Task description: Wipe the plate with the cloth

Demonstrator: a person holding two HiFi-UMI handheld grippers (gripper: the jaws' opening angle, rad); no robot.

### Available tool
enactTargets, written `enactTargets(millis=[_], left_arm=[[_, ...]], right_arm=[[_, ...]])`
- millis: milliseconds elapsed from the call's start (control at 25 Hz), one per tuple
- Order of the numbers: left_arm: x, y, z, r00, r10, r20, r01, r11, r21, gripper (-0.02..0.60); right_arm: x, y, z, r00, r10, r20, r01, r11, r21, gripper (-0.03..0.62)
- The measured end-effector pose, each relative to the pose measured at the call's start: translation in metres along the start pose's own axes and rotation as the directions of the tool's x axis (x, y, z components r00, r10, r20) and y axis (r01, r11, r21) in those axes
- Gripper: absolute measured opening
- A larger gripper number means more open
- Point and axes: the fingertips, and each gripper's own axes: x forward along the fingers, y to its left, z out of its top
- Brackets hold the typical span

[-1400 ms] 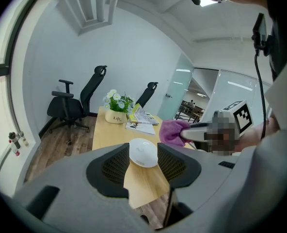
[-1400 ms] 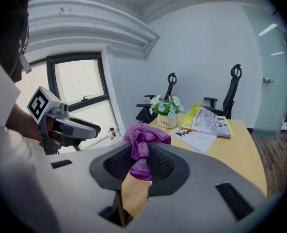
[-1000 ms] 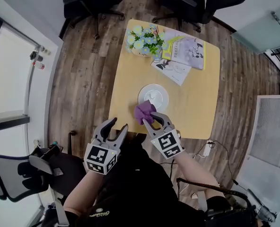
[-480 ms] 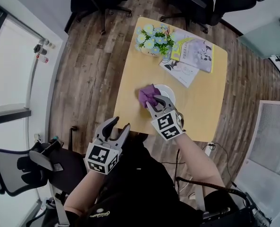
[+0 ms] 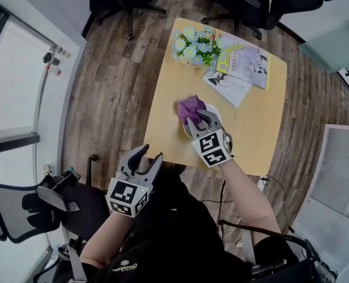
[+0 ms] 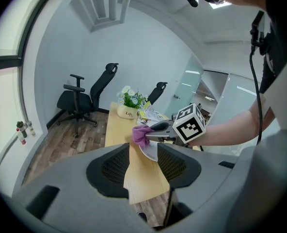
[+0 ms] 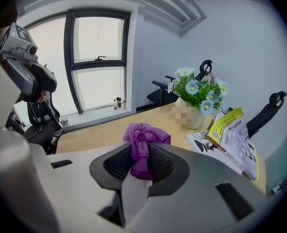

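Wipe step: right hand-held gripper [image 5: 193,120] clamps cloth [image 5: 190,107] at plate [image 6: 148,151] left rim, left hand-held gripper [image 5: 150,153] wide, empty; next, probably sweep across plate.

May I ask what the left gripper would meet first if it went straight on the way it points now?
Probably the near edge of the table, which fills the gap between the open jaws of the left gripper. Just beyond lie the plate and the right gripper holding the cloth; depth is unclear.
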Motion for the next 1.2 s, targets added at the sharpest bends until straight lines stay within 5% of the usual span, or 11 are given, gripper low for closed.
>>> enactTargets(millis=[680, 1200], left_arm=[[0.003, -0.011, -0.002, 0.999, -0.031, -0.008, 0.031, 0.999, 0.024, 0.181], [-0.001, -0.015, -0.003, 0.999, -0.031, -0.012, 0.031, 0.999, 0.029, 0.181]], right_arm=[[-0.033, 0.063, -0.032, 0.996, 0.085, -0.006, -0.085, 0.996, -0.002, 0.077], [-0.015, -0.004, -0.016, 1.0, -0.028, -0.012, 0.028, 1.0, -0.006, 0.077]])
